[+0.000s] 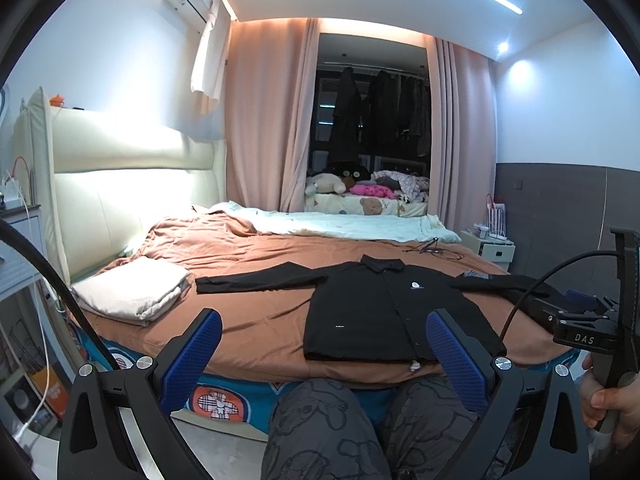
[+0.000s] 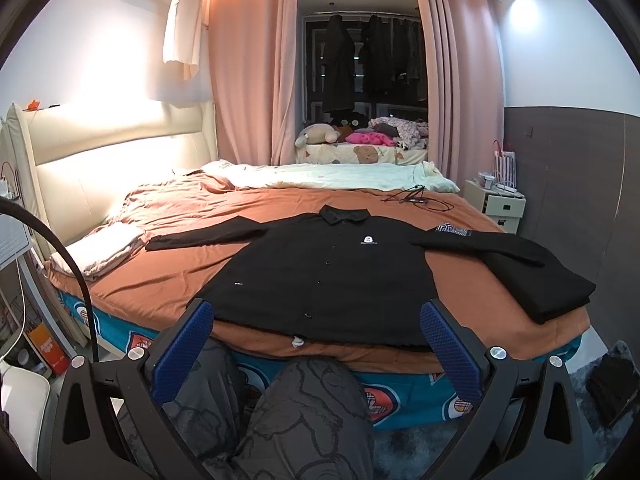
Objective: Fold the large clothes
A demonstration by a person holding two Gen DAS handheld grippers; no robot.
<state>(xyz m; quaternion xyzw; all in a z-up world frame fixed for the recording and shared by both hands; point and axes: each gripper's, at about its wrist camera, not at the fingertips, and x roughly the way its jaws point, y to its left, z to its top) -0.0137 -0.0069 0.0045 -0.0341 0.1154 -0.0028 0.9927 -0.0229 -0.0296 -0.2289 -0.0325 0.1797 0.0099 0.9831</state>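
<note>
Lying flat on bed (image 2: 160, 292): black shirt (image 2: 320, 276), sleeves spread; left claw (image 1: 324, 356), right claw (image 2: 316, 344) both spread wide, empty.

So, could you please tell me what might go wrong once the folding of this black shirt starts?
1. The black shirt has its hem right at the bed's near edge, so a pull toward the person could drag it off.
2. Its right sleeve touches the folded black garment; lifting the sleeve may disturb that pile.
3. Both the left gripper and right gripper are open and away from the cloth, so a shallow pinch might catch only one layer.
</note>
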